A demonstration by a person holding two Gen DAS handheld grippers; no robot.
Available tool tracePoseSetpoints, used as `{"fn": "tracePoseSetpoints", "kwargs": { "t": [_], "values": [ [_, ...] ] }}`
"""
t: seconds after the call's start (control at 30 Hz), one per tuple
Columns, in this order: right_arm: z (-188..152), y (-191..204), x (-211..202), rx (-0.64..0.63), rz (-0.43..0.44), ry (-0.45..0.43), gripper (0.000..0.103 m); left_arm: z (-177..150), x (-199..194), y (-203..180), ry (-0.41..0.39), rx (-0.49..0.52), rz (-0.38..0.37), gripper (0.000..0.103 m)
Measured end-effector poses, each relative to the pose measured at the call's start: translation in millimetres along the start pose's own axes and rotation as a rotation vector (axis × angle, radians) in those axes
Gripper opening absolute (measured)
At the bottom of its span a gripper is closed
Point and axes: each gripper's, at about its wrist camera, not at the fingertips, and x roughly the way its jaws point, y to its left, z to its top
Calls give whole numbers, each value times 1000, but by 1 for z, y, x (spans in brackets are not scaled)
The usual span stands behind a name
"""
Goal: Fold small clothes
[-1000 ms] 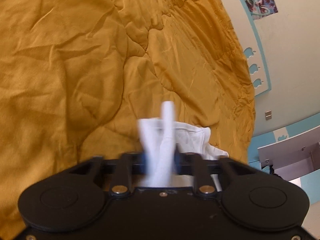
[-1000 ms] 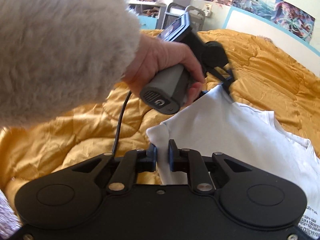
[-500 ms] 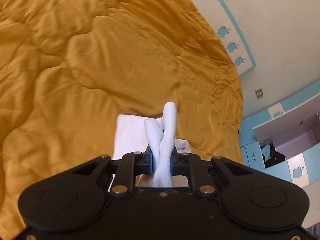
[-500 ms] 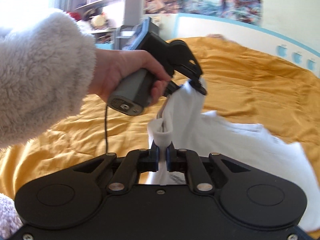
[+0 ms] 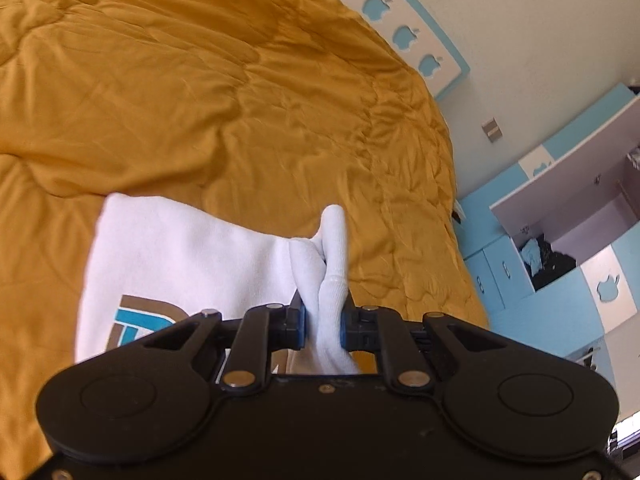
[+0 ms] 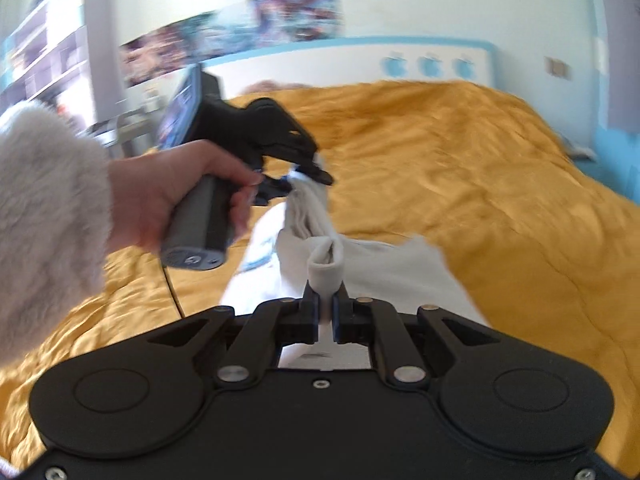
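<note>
A person's left hand [image 6: 176, 196], in a fluffy pale sleeve [image 6: 48, 216], grips the handle of the left gripper [image 6: 308, 178], whose jaws are clamped on a bunched edge of one white T-shirt [image 5: 192, 256] lifted over a bed with a mustard-yellow quilt [image 5: 200, 100]. From the left wrist view, the twisted cloth stands up between the narrow jaws, and the shirt's front hangs down to the left, showing part of a print in teal and brown; its lettering is cut off by the gripper body and cannot be read. Further right, the right gripper [image 6: 326, 312] is closed tight on a second fold of the same shirt, a small loop of fabric poking up above its pads. The garment stretches between the two grippers, its lower part trailing on the quilt. Three blue apple-shaped cut-outs [image 5: 406, 34] mark the white headboard; more apple shapes appear on the blue wardrobe [image 5: 560, 248] at right. Posters [image 6: 240, 36] line the wall, too blurred to read.
</note>
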Motion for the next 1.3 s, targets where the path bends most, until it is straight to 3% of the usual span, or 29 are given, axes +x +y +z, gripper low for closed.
{"fn": "tracePoseSetpoints", "kwargs": {
  "t": [0.23, 0.5, 1.03, 1.3],
  "values": [
    [-7, -60, 12, 207, -131, 77, 6, -26, 73, -44, 81, 124, 14, 11],
    [-19, -95, 19, 356, -196, 151, 6, -50, 127, -55, 146, 148, 37, 11],
    [-26, -102, 29, 386, -265, 202, 6, -59, 150, -52, 181, 168, 78, 13],
    [-29, -107, 33, 408, -287, 222, 6, -60, 152, -51, 163, 173, 45, 21]
  ]
}}
